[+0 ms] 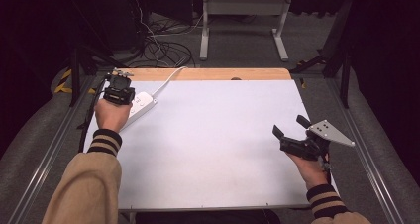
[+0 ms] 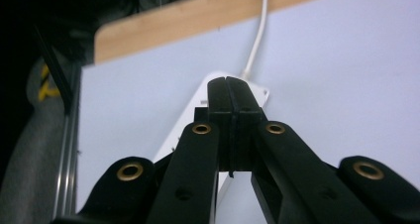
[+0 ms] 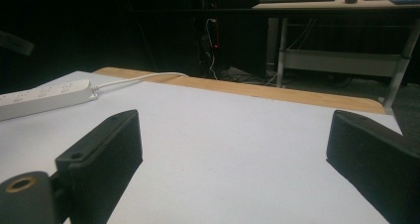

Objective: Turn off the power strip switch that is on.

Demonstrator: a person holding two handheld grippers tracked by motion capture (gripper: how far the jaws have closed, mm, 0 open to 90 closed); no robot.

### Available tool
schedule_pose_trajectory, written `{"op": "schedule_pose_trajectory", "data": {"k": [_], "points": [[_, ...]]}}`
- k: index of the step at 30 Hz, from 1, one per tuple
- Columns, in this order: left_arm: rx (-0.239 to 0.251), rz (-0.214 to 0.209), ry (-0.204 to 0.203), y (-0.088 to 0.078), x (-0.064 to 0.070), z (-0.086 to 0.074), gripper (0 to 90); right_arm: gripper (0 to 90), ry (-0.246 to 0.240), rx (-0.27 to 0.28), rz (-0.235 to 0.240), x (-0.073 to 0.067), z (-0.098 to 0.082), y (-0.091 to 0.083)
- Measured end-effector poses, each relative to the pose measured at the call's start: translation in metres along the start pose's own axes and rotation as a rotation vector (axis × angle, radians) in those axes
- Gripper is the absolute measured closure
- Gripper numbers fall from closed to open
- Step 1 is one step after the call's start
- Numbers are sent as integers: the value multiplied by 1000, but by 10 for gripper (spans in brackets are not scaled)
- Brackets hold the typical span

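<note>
left tongs, held in the person's left hand at the far left of the table, are clenched: in the left gripper view the two black jaws meet flat against each other with nothing between them. they hover right above the white power strip, which lies directly under and just ahead of the jaw tips; whether the tips touch it cannot be told. the strip is a long, smooth, hard plastic bar with rounded corners and a row of sockets. its long axis runs from the near left to the far right, and a thin white cord leaves its far end toward the bare wooden edge of the table. the tabletop itself is a flat, matte, pale sheet. right tongs, in the right hand at the near right, are released, their ribbed black jaws spread wide over bare table, well apart from the strip, so the left hand is much the nearer.
</note>
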State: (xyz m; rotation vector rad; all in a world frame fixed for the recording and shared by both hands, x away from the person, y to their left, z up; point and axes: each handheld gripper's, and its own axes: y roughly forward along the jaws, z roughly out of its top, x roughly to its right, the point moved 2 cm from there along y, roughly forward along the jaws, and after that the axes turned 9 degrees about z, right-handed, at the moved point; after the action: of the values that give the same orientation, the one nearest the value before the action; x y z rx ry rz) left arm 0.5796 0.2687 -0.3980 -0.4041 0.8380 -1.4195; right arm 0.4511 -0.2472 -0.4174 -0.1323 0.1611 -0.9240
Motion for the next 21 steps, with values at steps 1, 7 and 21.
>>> {"op": "schedule_pose_trajectory", "data": {"k": [1,7,21], "points": [[0,0,0,0,0,0,900,77,-1,-1,2,0,0,0],[-78,-4,-47,43,12,-2,900,80,-6,-11,9,-4,0,2],[-132,-31,-62,66,17,-9,900,81,5,-6,7,-3,1,0]]}}
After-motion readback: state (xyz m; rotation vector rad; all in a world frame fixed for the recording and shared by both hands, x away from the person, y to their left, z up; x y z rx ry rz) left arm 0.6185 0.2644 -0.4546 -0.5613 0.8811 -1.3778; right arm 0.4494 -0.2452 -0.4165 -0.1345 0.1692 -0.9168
